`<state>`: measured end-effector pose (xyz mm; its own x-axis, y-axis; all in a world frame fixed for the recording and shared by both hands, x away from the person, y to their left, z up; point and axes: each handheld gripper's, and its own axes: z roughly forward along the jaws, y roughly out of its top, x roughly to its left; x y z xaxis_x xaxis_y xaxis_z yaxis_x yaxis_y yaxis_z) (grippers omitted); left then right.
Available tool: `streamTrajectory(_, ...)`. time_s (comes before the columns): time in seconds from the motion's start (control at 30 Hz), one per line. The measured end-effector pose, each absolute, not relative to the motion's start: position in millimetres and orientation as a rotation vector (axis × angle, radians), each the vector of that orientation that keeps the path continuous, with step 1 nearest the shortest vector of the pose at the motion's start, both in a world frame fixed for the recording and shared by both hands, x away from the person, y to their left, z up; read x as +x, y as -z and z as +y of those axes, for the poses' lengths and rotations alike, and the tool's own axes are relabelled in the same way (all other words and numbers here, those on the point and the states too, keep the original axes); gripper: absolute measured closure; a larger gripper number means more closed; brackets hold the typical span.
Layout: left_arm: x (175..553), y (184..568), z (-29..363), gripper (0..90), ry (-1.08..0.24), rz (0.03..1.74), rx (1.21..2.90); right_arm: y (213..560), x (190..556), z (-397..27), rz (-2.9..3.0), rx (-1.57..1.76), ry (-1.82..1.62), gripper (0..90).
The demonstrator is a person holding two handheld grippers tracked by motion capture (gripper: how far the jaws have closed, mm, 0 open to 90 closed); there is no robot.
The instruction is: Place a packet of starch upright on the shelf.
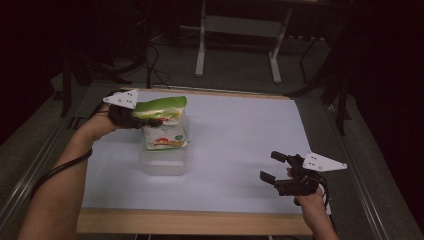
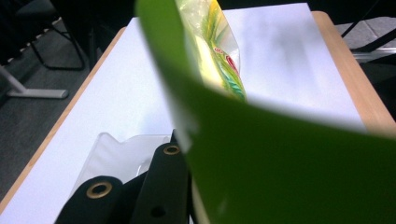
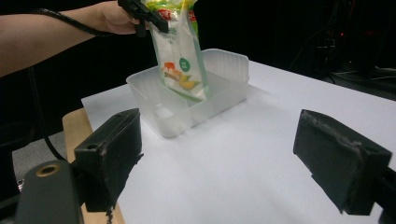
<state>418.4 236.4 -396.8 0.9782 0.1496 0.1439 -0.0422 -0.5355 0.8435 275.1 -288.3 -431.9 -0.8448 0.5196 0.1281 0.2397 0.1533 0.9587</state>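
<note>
Over the left half of the bench, the left gripper has its jaws clamped hard on the green top edge of a snack bag, which hangs from them with its lower end just inside a clear plastic tub. The right gripper view shows the bag dangling at a slight tilt, its bottom corner down among the tub's walls; whether it already rests on the floor of the tub I cannot tell. The bag looks light and soft, a thin glossy film that bends and crinkles, as the curled green flap in the left gripper view suggests. Such film is likely slippery, and the contents may crush, so the flat sealed top seam seems the sound place to hold it, not the puffed body. The tub appears thin, light and easily pushed along. Farther right, the right gripper hovers with its jaws wide apart and nothing between them. White, smooth sheeting covers the bench inside a wooden rim. Beyond it the room is dark, with grey carpet, trailing cables and a white frame's legs.
</note>
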Motion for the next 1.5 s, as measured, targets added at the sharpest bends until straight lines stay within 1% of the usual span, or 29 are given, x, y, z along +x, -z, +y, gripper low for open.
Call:
streamTrajectory(0.27,419.3,411.5,235.8,77.1,-0.23,0.078,2.139,435.2,276.2,-287.4,2.202,0.746,-1.756,15.4)
streamTrajectory(0.57,420.3,438.4,225.0,76.8,-0.269,0.045,2.137,438.9,276.6,-285.4,2.219,0.744,-1.757,15.4)
streamTrajectory(0.7,423.4,443.6,227.7,76.9,-0.267,0.078,2.122,440.4,276.3,-284.8,2.223,0.743,-1.76,15.4)
streamTrajectory(0.87,421.5,444.9,227.9,76.8,-0.297,0.106,2.126,443.0,276.4,-283.3,2.242,0.743,-1.752,15.4)
streamTrajectory(0.97,419.3,445.0,227.7,74.6,-0.288,0.15,2.109,443.7,277.0,-282.8,2.247,0.749,-1.751,15.4)
streamTrajectory(1.0,418.4,445.4,227.7,70.6,-0.295,0.172,2.095,443.4,276.8,-282.6,2.249,0.745,-1.752,15.4)
streamTrajectory(1.03,417.2,445.7,226.9,62.8,-0.297,0.205,2.091,443.0,276.4,-282.5,2.25,0.739,-1.749,15.4)
streamTrajectory(1.1,414.5,446.8,226.0,52.3,-0.324,0.215,2.076,441.9,275.6,-282.3,2.254,0.732,-1.741,15.4)
streamTrajectory(1.13,412.5,447.1,225.3,40.8,-0.366,0.209,2.068,441.6,275.4,-282.5,2.254,0.733,-1.742,15.4)
streamTrajectory(1.17,409.6,446.6,225.6,36.3,-0.396,0.19,2.06,441.2,275.1,-282.8,2.252,0.735,-1.743,15.4)
streamTrajectory(1.2,409.0,445.5,225.8,36.0,-0.389,0.206,2.054,440.9,275.0,-283.3,2.25,0.736,-1.744,15.4)
streamTrajectory(1.27,406.2,441.9,227.0,26.2,-0.342,0.25,2.013,440.4,274.9,-283.9,2.246,0.737,-1.745,15.4)
streamTrajectory(1.33,401.6,438.6,227.7,24.1,-0.365,0.283,2.003,439.5,274.1,-284.5,2.244,0.737,-1.744,15.4)
streamTrajectory(1.37,400.3,437.1,227.1,18.4,-0.34,0.337,2.001,439.1,273.7,-284.9,2.242,0.736,-1.747,15.4)
streamTrajectory(1.4,399.8,436.0,226.6,10.5,-0.329,0.378,2.004,438.7,273.5,-285.2,2.241,0.734,-1.746,15.4)
streamTrajectory(1.43,399.0,434.8,226.5,6.6,-0.345,0.417,2.02,438.6,273.4,-285.4,2.24,0.734,-1.745,15.4)
streamTrajectory(1.47,396.8,433.3,226.2,5.8,-0.355,0.472,2.048,438.3,273.1,-285.7,2.241,0.737,-1.743,15.4)
streamTrajectory(1.5,395.2,432.7,226.9,0.0,-0.347,0.49,2.062,438.2,272.9,-286.0,2.24,0.739,-1.745,15.4)
